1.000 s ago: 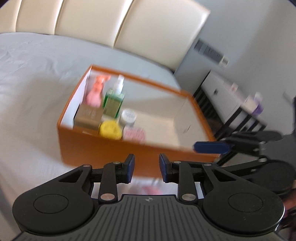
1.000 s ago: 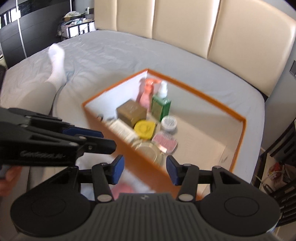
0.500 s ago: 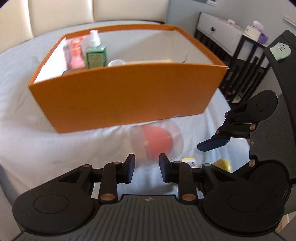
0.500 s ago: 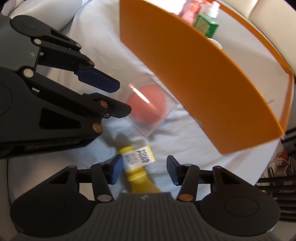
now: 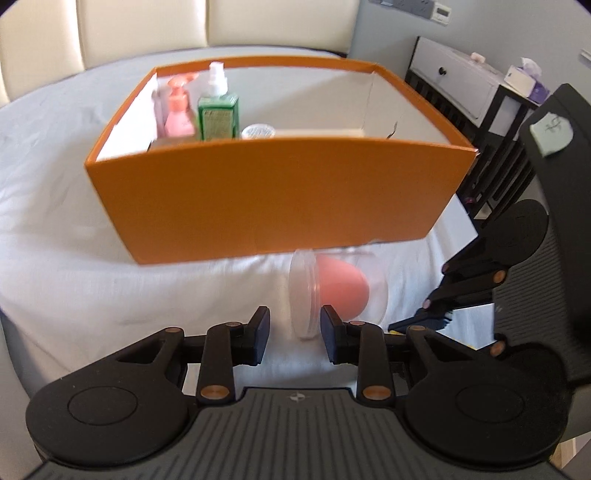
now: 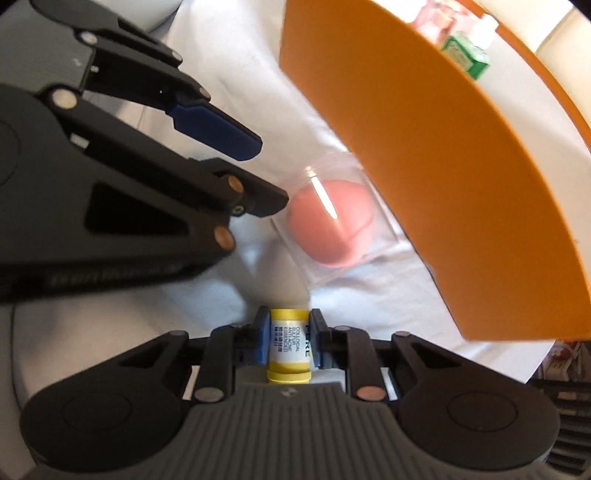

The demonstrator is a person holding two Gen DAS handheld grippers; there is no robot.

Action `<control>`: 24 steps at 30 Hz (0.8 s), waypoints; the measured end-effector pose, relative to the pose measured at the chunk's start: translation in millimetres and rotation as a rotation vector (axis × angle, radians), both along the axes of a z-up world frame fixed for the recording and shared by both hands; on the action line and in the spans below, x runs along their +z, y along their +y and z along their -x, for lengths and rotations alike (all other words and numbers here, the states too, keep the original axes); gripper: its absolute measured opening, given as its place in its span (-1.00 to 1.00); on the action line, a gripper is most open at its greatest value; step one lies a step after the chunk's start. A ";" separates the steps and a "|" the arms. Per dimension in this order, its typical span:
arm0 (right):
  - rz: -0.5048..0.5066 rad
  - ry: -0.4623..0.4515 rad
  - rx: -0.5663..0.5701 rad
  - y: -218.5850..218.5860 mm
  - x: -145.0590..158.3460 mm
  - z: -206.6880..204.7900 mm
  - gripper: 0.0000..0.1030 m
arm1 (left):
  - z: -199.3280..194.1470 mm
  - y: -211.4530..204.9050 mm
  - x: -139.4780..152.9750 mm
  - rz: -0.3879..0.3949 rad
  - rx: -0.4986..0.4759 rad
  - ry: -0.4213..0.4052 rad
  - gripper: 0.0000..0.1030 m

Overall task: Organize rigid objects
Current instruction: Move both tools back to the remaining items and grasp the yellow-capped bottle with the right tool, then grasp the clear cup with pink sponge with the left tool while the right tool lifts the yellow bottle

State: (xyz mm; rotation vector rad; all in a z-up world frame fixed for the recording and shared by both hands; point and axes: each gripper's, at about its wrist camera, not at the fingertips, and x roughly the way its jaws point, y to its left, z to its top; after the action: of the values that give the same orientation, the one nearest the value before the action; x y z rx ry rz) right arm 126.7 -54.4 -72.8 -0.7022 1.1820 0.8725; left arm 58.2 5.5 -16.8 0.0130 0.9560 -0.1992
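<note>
An orange box (image 5: 266, 192) stands on the white bed sheet and holds a pink bottle (image 5: 180, 110), a green bottle (image 5: 218, 114) and a small round jar (image 5: 258, 131). A clear case with a pink sponge (image 5: 338, 290) lies on its side in front of the box; it also shows in the right wrist view (image 6: 332, 229). My left gripper (image 5: 294, 334) is open, its fingers either side of the case's near rim. My right gripper (image 6: 290, 343) is shut on a small yellow bottle (image 6: 290, 347) with a white label.
The orange box wall (image 6: 443, 166) is close to the right of the sponge case. A black-and-white bedside cabinet (image 5: 476, 85) with a tissue box stands past the bed's right edge. A cream headboard (image 5: 177, 29) runs along the back.
My right gripper has closed on the yellow bottle that lay on the sheet. My left gripper has come in low toward the sponge case, which now sits between its fingers.
</note>
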 end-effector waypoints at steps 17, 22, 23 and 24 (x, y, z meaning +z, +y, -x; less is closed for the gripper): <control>-0.175 0.161 -0.400 -86.5 26.9 -61.3 -0.60 | -24.2 -60.8 -2.4 -0.311 -0.400 -0.012 0.38; -0.197 0.159 -0.395 -86.4 38.5 -59.9 -0.60 | -40.4 -55.5 -1.8 -0.176 -0.286 0.025 0.66; -0.202 0.159 -0.395 -88.4 42.9 -60.6 -0.60 | -41.9 -56.1 -2.9 -0.172 -0.279 0.023 0.66; -0.206 0.158 -0.397 -91.8 47.6 -61.0 -0.60 | -44.3 -58.6 -5.0 -0.188 -0.286 0.022 0.66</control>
State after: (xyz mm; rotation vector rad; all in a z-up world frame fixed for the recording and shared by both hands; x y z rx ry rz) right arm 187.7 -146.2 -25.2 -0.2209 1.2945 0.7079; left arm 102.5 -53.1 -21.8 0.3225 0.9907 -0.3724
